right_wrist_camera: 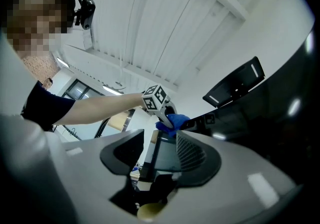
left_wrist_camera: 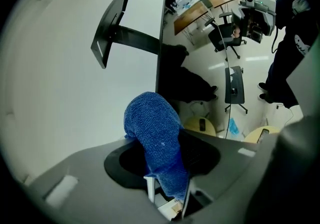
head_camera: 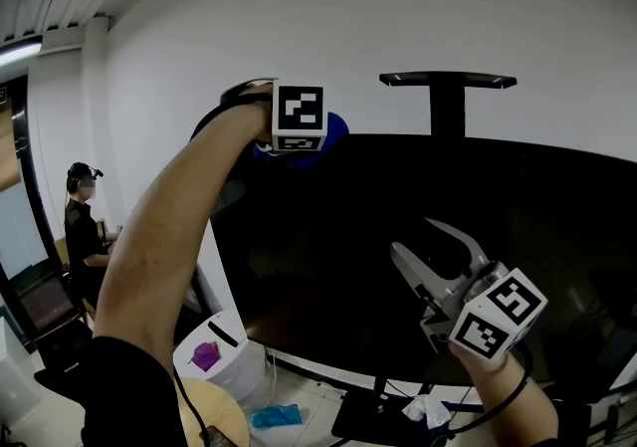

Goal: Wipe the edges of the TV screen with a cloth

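A: What is filling the room?

B: A white wall (head_camera: 398, 7) is taking up most of it, and a wide black TV (head_camera: 398, 226) is standing in front of it. A black bracket (head_camera: 448, 82) is rising above the TV's top edge. Far off at the left a person (head_camera: 85, 226) is sitting, and a white bin (head_camera: 219, 350) is standing on the floor below the screen.

A: And the left gripper (left_wrist_camera: 167, 168)?

B: Its jaws are clamping a blue cloth (left_wrist_camera: 155, 133), which is bulging out past the tips. The cloth is resting against the TV's top edge, close to the upper left corner.

A: Is the right gripper (head_camera: 433, 254) holding anything?

B: No. Its jaws are standing partly apart with nothing between them. It is hovering in front of the lower right part of the screen, tips pointing up and left, and I cannot tell that it is touching the glass.

A: How is the room along the edges looking?

B: The top edge is running right from the cloth toward the bracket. The two grippers are staying well apart, with dark screen between them.
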{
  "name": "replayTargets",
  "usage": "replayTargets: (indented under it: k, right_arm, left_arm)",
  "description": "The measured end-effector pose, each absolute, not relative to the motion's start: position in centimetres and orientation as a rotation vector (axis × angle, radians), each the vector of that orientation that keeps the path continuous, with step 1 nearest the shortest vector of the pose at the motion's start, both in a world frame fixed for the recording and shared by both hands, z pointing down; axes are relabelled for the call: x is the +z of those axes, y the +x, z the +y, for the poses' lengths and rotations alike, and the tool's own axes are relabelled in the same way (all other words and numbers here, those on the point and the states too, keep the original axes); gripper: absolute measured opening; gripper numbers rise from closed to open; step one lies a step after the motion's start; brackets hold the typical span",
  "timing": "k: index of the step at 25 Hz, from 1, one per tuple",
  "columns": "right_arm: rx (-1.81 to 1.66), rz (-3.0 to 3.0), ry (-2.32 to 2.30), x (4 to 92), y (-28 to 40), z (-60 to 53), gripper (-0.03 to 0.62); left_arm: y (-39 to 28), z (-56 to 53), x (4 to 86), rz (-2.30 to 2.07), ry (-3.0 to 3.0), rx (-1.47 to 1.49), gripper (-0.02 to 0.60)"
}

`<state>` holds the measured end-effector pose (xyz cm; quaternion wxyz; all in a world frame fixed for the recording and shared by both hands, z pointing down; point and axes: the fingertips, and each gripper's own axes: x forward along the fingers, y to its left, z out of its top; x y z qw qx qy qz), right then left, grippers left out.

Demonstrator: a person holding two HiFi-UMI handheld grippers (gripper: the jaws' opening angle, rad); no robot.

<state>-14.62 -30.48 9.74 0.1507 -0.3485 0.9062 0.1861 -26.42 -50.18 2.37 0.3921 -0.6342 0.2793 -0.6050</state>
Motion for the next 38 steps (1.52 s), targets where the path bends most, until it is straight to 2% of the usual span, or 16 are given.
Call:
replayTargets:
  k: [9, 18, 38]
  right_arm:
    - [0.537, 2.561, -1.159, 10.8, -12.6, -29.8, 0.207]
    - [0.533, 2.536, -1.243, 11.1, -7.1, -28.3, 0.207]
    - [0.548, 2.561, -1.223, 10.1, 10.4, -22.2, 0.207]
  left_arm:
    - [-23.7, -48.9, 2.4, 0.605, -1.650, -1.483, 0.156]
    - [-18.2, -47.2, 2.2, 0.577, -1.652, -1.444, 0.158]
    - [0.9, -40.1, 1.4, 0.555, -1.794, -1.343, 0.158]
